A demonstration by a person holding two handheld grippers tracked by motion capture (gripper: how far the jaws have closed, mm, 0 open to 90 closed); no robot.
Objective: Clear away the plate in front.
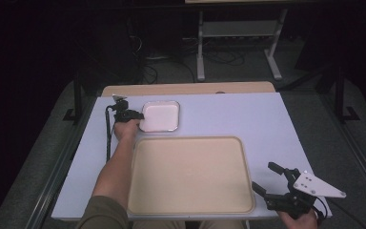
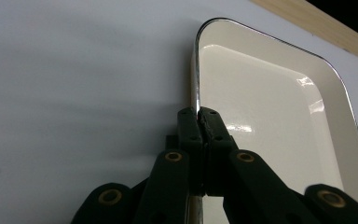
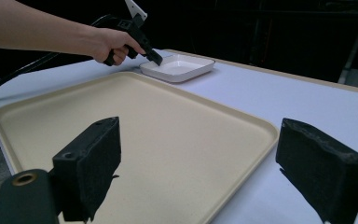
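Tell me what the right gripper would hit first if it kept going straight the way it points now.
Likely the beige tray: the right gripper, jaws open, points across the tray's near corner. Kept level rather than dipping, it might pass above the rim toward the white dish farther on; height is hard to judge.

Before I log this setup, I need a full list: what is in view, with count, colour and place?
dish: one, white with a dark rim, far left of the table, beyond the tray; its left rim is clamped in the left tool.
tray: one, beige, bare, near middle of the table.
table: one, pale top, wooden strip along its far edge.
frame: one, grey metal, on the floor behind the table.
left tool: one, black, shut on the dish rim, cable trailing back.
right tool: one, black with a grey plate, open, at the tray's near right corner.
forearm: one, bare, reaching to the dish.
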